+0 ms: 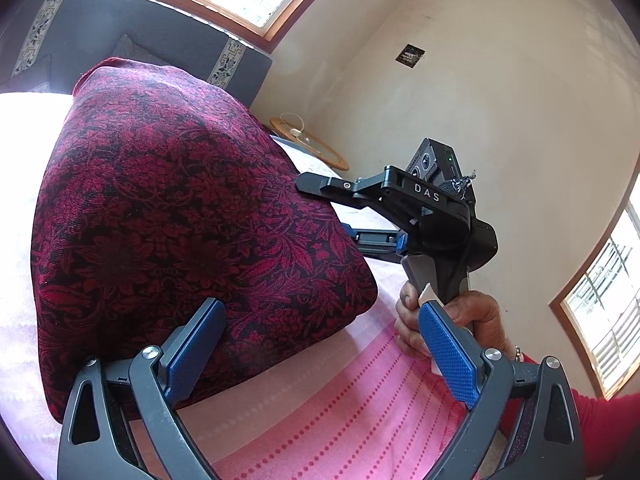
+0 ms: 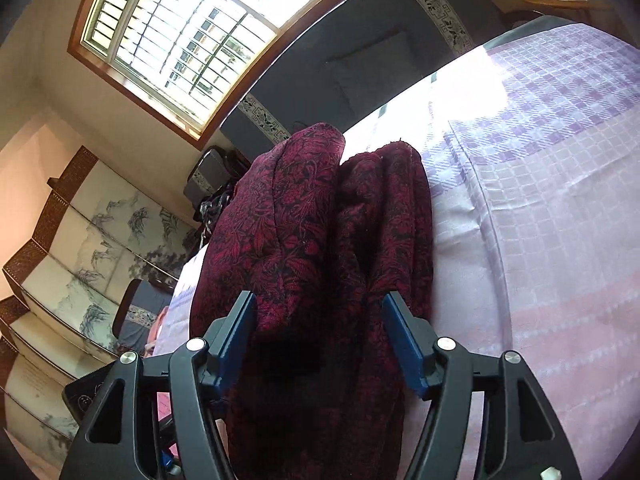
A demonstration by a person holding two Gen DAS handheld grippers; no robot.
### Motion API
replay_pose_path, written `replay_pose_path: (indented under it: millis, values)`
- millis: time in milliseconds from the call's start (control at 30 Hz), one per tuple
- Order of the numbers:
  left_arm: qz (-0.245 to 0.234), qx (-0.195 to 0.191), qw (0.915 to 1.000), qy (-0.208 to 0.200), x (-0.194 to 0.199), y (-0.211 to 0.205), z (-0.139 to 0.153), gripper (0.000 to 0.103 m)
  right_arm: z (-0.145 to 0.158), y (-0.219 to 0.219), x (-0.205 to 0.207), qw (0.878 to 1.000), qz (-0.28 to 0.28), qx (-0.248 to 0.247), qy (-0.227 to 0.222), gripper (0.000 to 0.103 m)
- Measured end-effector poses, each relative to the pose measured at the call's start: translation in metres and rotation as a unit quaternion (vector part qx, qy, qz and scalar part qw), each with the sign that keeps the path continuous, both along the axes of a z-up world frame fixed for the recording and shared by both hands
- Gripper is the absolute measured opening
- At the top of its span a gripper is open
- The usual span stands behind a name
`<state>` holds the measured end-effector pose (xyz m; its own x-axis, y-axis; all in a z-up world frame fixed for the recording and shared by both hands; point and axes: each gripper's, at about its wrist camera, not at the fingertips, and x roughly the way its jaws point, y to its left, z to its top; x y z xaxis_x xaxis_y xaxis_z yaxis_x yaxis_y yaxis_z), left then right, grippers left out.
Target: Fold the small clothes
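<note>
The dark red floral garment (image 1: 176, 216) lay folded on the pink-and-lilac bedspread (image 1: 320, 392), its layered edges bunched. The left gripper (image 1: 320, 344) stood wide at its near edge, holding nothing. The right gripper (image 2: 320, 344) straddled the cloth, jaws apart. Bare bedspread stretched to the right of the garment toward a round wooden stand (image 1: 312, 144).

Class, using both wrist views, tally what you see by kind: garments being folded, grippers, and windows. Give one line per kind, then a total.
Garments: 1, the red floral cloth on the bed.
Grippers: 2, the left gripper and the right gripper, both open.
Windows: 2, one window behind the bed, a side window.
Total: 5
</note>
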<state>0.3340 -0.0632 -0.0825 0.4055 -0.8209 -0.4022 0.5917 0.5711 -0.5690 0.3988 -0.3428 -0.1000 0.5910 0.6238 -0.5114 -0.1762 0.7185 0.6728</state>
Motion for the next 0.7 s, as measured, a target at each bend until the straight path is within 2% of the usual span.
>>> replay_pose_path:
  millis: [267,300,333,367,400,567,633,700]
  values:
    - [0.001,0.001,1.0000,-0.001,0.000,0.000,0.002,0.097,0.009,0.022,-0.001,1.000,0.021,-0.023,0.004,0.068]
    - [0.001,0.001,1.0000,-0.001,0.000,0.000,0.002,0.097,0.010,0.026,0.003,0.999,0.023,-0.034,0.007,0.066]
    - [0.001,0.001,1.0000,-0.001,0.000,0.000,0.002,0.097,0.009,0.028,0.005,0.999,0.022,-0.039,0.012,0.061]
    - [0.002,0.001,1.0000,-0.002,-0.001,-0.001,0.002,0.097,0.006,0.030,0.008,0.999,0.026,-0.041,0.018,0.026]
    - [0.003,0.003,1.0000,-0.004,-0.002,-0.002,0.003,0.097,0.004,0.033,0.010,0.998,0.033,-0.044,0.025,0.020]
    - [-0.012,0.020,0.9994,-0.024,-0.010,-0.010,0.007,0.097,0.028,0.010,-0.016,0.999,-0.002,-0.031,-0.039,0.016]
    - [-0.014,0.031,0.9993,-0.016,-0.007,-0.013,0.006,0.097,0.019,0.001,-0.017,0.998,-0.011,-0.043,-0.033,0.016]
    - [-0.013,0.032,0.9993,-0.014,-0.006,-0.013,0.006,0.097,-0.001,0.002,-0.011,0.999,-0.011,-0.050,-0.005,0.015]
